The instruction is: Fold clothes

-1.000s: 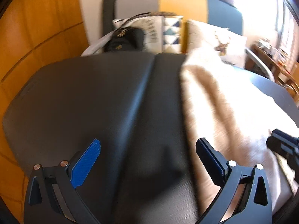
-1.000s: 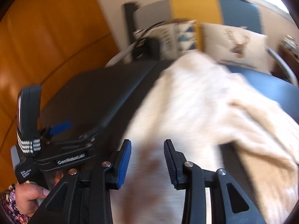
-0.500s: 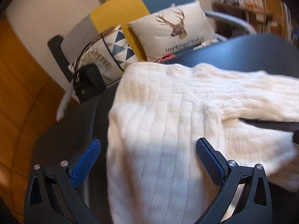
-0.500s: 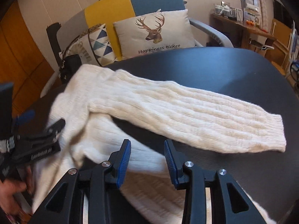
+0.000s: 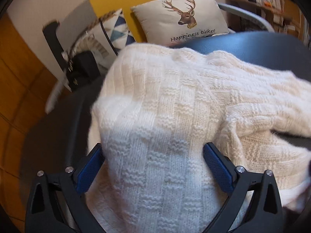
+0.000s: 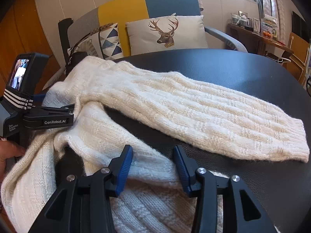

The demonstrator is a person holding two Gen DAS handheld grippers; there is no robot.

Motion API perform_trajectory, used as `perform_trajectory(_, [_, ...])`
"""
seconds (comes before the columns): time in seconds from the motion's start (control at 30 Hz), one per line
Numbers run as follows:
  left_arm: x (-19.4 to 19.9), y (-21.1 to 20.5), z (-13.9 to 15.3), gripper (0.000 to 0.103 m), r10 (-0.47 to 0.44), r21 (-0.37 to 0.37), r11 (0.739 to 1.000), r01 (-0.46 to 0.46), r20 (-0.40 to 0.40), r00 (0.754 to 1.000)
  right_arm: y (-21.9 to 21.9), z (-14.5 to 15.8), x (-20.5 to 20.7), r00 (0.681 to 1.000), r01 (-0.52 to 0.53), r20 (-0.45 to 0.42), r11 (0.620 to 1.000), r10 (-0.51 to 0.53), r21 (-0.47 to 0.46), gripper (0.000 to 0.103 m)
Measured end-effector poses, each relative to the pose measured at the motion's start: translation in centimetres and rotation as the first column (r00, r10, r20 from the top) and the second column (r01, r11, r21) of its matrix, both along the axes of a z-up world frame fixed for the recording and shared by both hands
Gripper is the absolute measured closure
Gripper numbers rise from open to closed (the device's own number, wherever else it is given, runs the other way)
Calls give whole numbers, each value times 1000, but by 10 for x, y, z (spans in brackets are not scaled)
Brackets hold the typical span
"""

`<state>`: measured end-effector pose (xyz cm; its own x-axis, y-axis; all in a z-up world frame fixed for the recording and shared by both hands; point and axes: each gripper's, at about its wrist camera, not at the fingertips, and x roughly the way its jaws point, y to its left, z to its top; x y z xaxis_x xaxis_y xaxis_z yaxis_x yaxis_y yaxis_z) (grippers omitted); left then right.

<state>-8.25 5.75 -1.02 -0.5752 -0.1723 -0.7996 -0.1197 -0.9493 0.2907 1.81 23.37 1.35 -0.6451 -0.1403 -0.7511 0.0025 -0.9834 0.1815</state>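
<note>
A cream knitted sweater lies across the dark surface, one sleeve stretched toward the right of the frame. In the left wrist view, the left tongs stand wide and are closing around a bunched fold of the sweater at lower centre; whether the pads press it cannot be told. The right tongs are opening, apart, over a sweater fold at lower centre. A deer cushion sits on the chair behind.
</note>
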Motion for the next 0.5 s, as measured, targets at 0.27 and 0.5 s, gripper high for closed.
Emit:
perform_trajectory(0.27, [11, 14, 4, 56, -71, 5, 997, 71, 6, 997, -3, 0, 2, 1000, 3, -8, 1000, -3, 24, 57])
perform_trajectory(0.5, [14, 13, 25, 70, -77, 115, 990, 76, -1, 997, -1, -1, 0, 1000, 3, -11, 1000, -3, 13, 57])
